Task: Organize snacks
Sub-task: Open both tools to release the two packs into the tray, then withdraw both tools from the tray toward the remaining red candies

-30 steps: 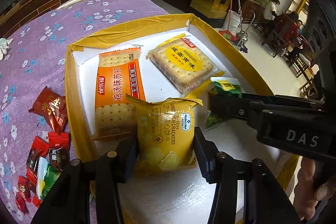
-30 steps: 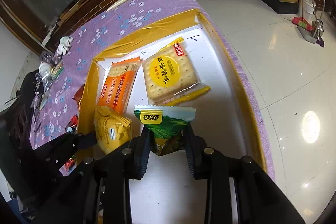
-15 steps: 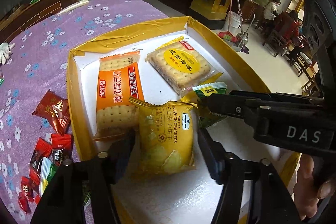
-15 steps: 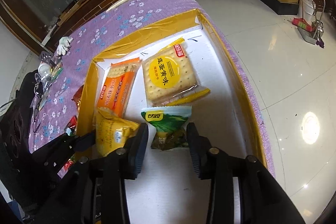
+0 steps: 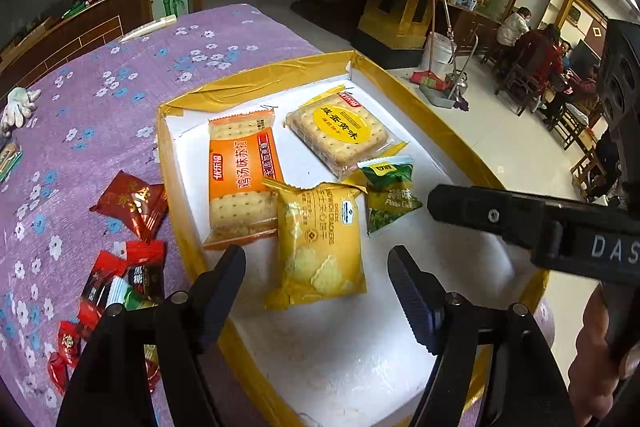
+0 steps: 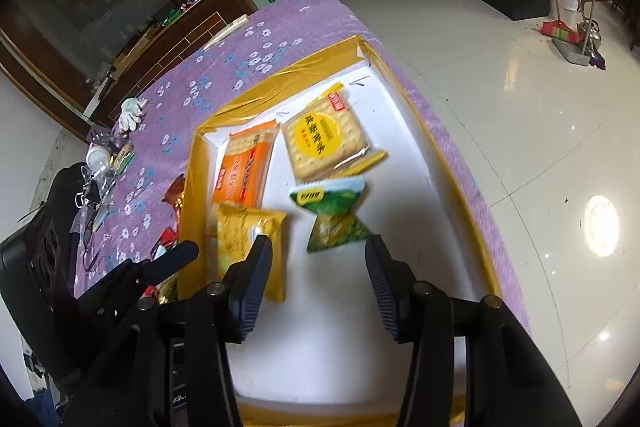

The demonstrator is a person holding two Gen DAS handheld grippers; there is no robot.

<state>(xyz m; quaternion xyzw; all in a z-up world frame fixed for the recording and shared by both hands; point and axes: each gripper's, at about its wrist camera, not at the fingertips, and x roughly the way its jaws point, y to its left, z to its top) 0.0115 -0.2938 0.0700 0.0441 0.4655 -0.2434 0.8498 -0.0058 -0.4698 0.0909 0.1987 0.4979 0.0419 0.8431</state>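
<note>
The left gripper (image 5: 316,287) stands wide; its jaws have just been opening. The yellow cracker packet (image 5: 318,245) lies flat between the jaws on the white floor of the tray (image 5: 264,79), and neither pad touches it. The right gripper (image 6: 318,271) stands moderately open; its jaws have also just been opening. The green pea packet (image 6: 334,215) lies just beyond the fingertips, at 12 o'clock from them, free of both pads.

Tray contents, left wrist view:
- Orange cracker packet (image 5: 242,175): at 10 o'clock from the yellow cracker packet, which overlaps its near right corner.
- Square cracker packet (image 5: 344,131) with round yellow label: at 12 o'clock to 1 o'clock from the yellow cracker packet, its near corner touching the green pea packet (image 5: 390,191).
- Green pea packet: at 2 o'clock from the yellow cracker packet, just beside it.

The tray has gold-taped walls and rests on a table covered by a purple flowered cloth (image 5: 120,83). Outside the tray, at 9 o'clock from it, red-wrapped candies (image 5: 132,203) lie loose on the cloth. A white glove (image 5: 18,107) lies well apart, towards the far left edge of the table. A person's hand (image 5: 600,367) shows at the lower right, holding the right gripper's body.
</note>
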